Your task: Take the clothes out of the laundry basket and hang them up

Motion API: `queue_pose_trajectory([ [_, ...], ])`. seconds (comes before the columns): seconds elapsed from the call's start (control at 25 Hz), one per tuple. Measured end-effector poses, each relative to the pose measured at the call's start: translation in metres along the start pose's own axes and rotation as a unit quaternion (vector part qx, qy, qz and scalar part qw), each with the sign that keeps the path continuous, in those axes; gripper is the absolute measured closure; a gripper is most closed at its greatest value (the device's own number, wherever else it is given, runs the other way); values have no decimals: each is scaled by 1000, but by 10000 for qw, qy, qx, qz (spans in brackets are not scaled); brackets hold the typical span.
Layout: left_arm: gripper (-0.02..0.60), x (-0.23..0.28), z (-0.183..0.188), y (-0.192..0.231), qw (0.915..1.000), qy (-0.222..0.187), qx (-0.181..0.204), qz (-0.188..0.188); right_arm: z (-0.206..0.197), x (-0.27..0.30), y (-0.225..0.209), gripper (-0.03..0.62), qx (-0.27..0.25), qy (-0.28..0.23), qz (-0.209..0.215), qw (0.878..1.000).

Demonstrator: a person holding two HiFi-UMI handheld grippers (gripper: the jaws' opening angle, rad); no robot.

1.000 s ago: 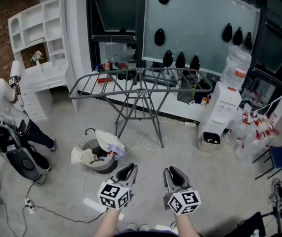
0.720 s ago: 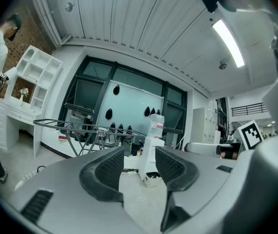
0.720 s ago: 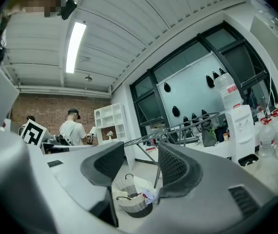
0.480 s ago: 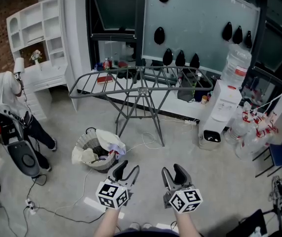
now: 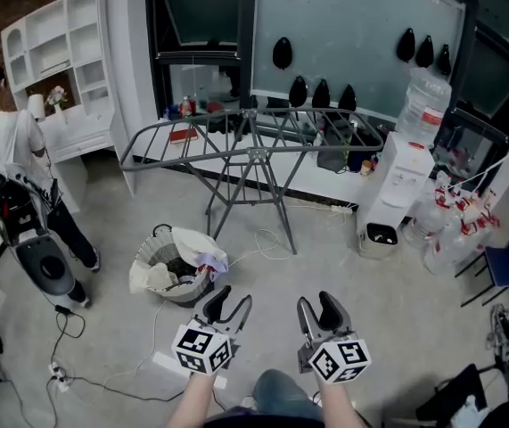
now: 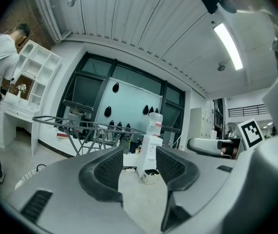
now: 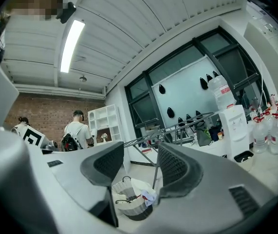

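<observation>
A woven laundry basket (image 5: 151,261) stands on the concrete floor, with white and coloured clothes (image 5: 197,259) heaped in it and spilling over its rim. Behind it is a bare grey folding drying rack (image 5: 250,141). My left gripper (image 5: 228,300) hovers low, just right of the basket, open and empty. My right gripper (image 5: 318,304) is beside it, also open and empty. The left gripper view looks between the left gripper (image 6: 139,162) jaws at the rack (image 6: 80,128). In the right gripper view the basket (image 7: 129,201) shows between the right gripper (image 7: 139,167) jaws.
A person with a backpack (image 5: 13,168) stands at the left by a white shelf unit (image 5: 58,52). A water dispenser (image 5: 395,199) and several spray bottles (image 5: 463,230) line the right side. Cables (image 5: 102,383) trail over the floor at the lower left.
Both grippers' jaws went from shut to open. The head view has tipped slightly, and the person at the left has stepped a little.
</observation>
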State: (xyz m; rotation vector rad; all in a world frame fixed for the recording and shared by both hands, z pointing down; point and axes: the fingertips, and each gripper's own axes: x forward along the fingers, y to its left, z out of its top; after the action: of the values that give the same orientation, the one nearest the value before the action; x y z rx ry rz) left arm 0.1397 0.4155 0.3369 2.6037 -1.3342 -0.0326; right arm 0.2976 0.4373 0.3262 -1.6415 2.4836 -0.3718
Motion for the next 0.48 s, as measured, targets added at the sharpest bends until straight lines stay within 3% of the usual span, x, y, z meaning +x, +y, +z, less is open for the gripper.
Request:
queue_pose_trajectory([
  [0.48,376,28,9,27,10000,-89,-31,-8,5,38,-18,388,-14,-85,4,10000],
])
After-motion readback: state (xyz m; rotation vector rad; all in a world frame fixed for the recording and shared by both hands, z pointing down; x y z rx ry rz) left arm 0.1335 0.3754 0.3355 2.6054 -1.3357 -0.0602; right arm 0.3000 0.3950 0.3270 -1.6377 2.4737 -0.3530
